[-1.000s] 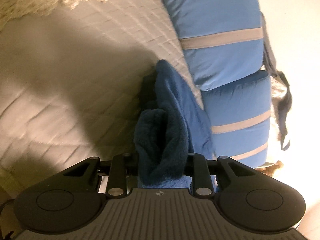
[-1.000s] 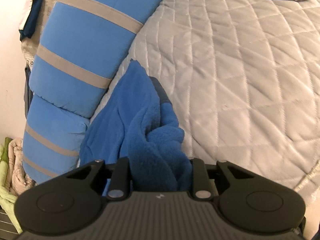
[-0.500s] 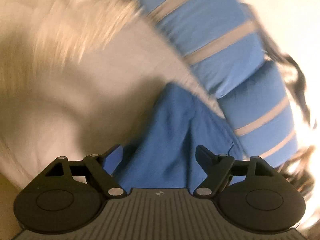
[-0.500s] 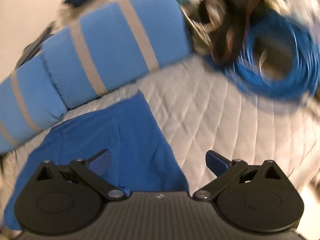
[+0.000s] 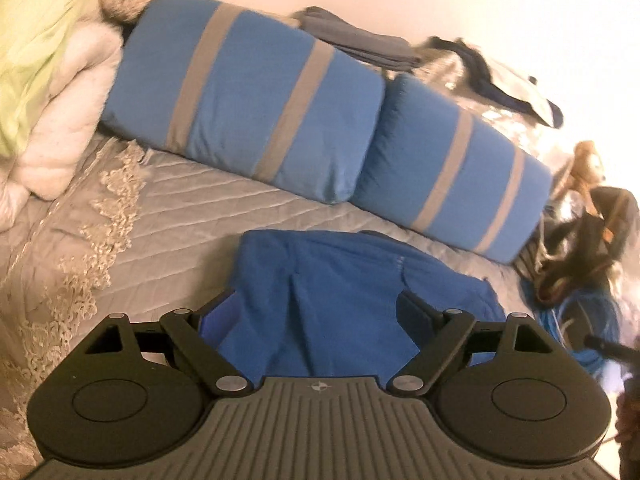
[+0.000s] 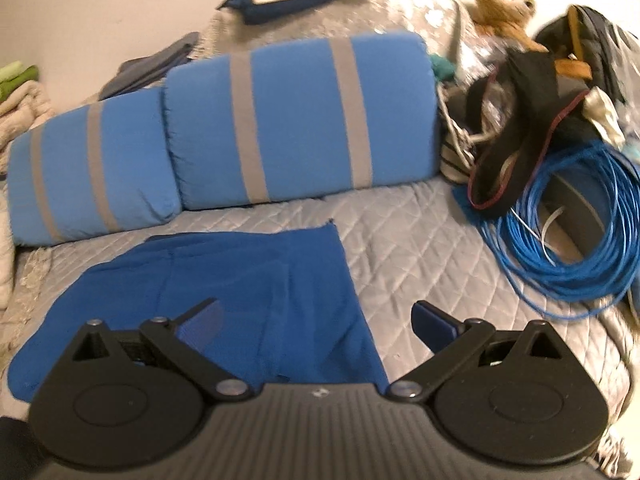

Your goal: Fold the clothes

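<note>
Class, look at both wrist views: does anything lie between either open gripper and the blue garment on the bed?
Nothing visible does. The blue garment lies flat on the quilt directly below the left gripper and right gripper; pillows sit beyond it.

- Two blue pillows with grey stripes [image 6: 296, 120] lie end to end across the far side of the grey quilted bedspread [image 6: 420, 256].
- A coil of blue cable [image 6: 568, 240] sits on the right.
- A brown teddy bear [image 6: 500, 0] sits far right, behind a dark bag [image 6: 520, 128].
- White and pale green bedding [image 5: 44, 92] is piled at far left.
</note>
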A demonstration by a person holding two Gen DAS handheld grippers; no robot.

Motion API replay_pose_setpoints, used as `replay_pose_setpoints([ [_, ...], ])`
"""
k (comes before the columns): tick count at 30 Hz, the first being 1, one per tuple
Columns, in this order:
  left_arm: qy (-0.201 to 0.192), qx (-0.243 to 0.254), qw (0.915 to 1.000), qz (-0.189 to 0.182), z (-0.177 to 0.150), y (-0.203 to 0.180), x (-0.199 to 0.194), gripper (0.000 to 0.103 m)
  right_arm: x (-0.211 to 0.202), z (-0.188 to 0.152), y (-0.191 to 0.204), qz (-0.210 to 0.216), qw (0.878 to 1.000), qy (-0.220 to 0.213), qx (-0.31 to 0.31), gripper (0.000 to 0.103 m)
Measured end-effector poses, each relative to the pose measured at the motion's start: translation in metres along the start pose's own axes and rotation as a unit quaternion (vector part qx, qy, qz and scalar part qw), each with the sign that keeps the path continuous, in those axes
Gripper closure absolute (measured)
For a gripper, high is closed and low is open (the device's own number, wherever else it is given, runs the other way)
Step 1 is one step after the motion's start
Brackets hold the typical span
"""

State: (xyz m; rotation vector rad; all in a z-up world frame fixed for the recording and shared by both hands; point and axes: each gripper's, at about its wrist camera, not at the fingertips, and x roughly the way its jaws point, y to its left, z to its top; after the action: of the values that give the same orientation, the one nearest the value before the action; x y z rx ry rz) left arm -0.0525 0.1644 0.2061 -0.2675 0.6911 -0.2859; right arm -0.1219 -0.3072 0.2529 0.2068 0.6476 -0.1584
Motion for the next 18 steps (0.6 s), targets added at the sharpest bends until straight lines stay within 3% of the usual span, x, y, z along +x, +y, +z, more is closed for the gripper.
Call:
replay_pose_setpoints([
  [9, -0.038, 0.081, 0.9959, -0.018, 0.056, -0.049, -0.032, 0.017, -0.038, 0.064, 0.002, 0.037, 0.999, -0.035, -0.019, 0.001],
  [12, -0.052, 0.107, 0.9923, -0.032, 0.076, -0.067, -0.051, 0.017, -0.054, 0.093, -0.006, 0.074, 0.996, -0.036, -0.015, 0.001],
  [18, -0.067, 0.156, 0.9850, -0.031, 0.117, -0.091, -0.082, 0.017, -0.073, 0.165, -0.027, 0.139, 0.990, -0.001, -0.013, 0.001],
])
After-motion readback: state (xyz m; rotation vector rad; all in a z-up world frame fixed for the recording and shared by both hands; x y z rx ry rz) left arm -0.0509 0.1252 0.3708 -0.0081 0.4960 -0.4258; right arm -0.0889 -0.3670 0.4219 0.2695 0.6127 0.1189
